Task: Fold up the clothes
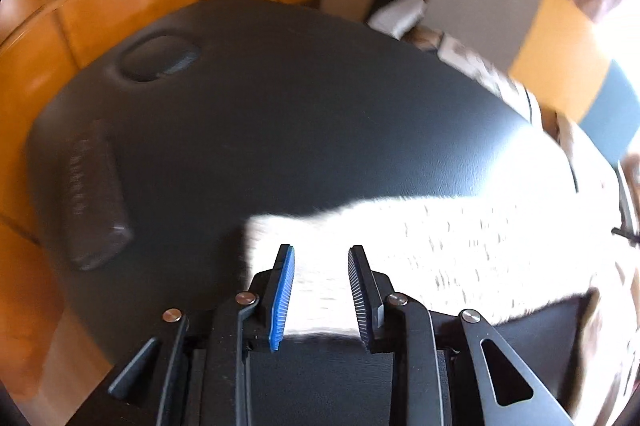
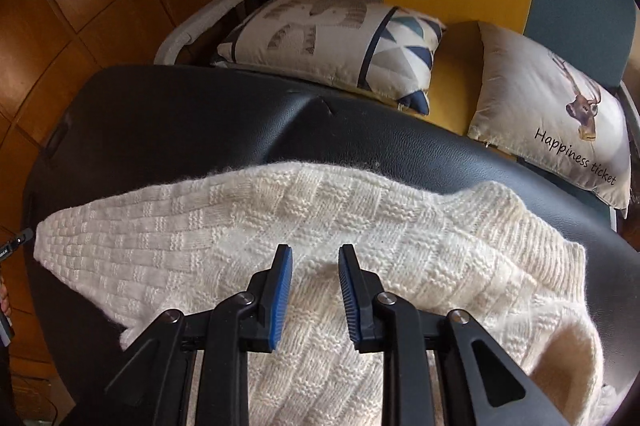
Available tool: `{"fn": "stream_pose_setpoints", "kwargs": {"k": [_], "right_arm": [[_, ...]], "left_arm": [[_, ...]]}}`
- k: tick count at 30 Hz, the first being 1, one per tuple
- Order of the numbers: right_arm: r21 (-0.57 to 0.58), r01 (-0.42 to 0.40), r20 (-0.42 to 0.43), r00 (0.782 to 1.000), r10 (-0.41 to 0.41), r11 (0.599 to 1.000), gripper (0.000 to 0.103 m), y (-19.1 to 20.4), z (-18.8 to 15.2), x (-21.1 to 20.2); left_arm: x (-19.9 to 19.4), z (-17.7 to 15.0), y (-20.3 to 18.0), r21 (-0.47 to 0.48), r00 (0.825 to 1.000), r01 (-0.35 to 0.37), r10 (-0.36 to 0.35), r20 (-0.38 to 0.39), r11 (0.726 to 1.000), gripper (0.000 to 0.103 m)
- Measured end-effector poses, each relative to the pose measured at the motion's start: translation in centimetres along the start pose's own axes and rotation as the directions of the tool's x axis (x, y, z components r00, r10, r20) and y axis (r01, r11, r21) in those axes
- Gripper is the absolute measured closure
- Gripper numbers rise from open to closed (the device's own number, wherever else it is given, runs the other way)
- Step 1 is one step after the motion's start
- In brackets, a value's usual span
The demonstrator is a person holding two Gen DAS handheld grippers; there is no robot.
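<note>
While the cream knit sweater [image 2: 304, 238] lies spread across the black padded desk [image 2: 192, 121], both tools hover over it, left tool [image 1: 321, 258] and right tool [image 2: 315, 258] slightly spread, pinching nothing. Judged mid-fold; next, grip an edge.

We see one garment, a cream-white knitted sweater [image 2: 320, 226] in a basket-weave pattern. It lies spread on the black padded counter [image 2: 180, 113], partly folded. One end tapers to a corner at the left of the right wrist view, while a ribbed hem runs along its right side. In the left wrist view it appears overexposed and blurred.
</note>
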State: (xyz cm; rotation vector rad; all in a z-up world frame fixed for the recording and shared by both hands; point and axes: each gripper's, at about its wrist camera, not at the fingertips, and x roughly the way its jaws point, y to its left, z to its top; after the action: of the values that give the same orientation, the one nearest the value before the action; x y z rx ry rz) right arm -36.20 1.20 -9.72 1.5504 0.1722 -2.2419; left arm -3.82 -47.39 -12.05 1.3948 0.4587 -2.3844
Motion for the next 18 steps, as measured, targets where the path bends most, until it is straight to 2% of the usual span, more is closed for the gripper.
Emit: {"fn": "stream_pose_setpoints", "kwargs": {"k": [2,3,6,9,11,13,15,18], "right_arm": [[0.01,0.023,-0.016,1.0,-0.023,1.0,0.08,-0.1,0.4,1.6],[0.021,0.029,-0.013,0.999,-0.029,0.999,0.079,-0.1,0.6,2.2],[0.053,0.051,0.043,0.998,-0.053,0.997,0.079,0.0,0.7,2.8],[0.061,0.068,0.077,0.994,-0.073,0.996,0.079,0.3,0.5,2.8],[0.059,0.043,0.084,0.995,-0.048,0.997,0.079,0.1,0.0,2.1],[0.07,-0.009,0.112,0.994,0.001,0.998,0.079,-0.7,-1.0,0.4],[0.093,-0.068,0.149,0.987,0.054,0.993,0.079,-2.1,-2.6,-2.0],[0.13,-0.122,0.176,0.979,0.098,0.984,0.079,-6.2,-5.9,-6.1]], "left_arm": [[1.4,-0.6,-0.3,0.009,0.998,-0.041,0.042,-0.04,0.999,0.077],[1.5,-0.7,-0.3,0.008,0.998,-0.048,0.048,-0.028,0.999,0.077],[1.4,-1.1,-0.2,-0.018,0.998,-0.058,0.057,-0.025,0.998,0.077],[1.8,-0.3,-1.1,0.007,0.994,-0.102,0.103,-0.031,0.995,0.077],[1.5,0.0,-1.6,0.028,0.99,-0.138,0.139,-0.035,0.99,0.077],[0.3,0.3,-2.3,0.029,0.989,-0.145,0.146,-0.015,0.989,0.078],[-1.3,1.2,-3.7,0.029,0.995,-0.089,0.088,0.041,0.996,0.078],[-3.8,1.9,-7.8,0.098,0.994,0.03,-0.04,0.099,0.995,0.077]]}}
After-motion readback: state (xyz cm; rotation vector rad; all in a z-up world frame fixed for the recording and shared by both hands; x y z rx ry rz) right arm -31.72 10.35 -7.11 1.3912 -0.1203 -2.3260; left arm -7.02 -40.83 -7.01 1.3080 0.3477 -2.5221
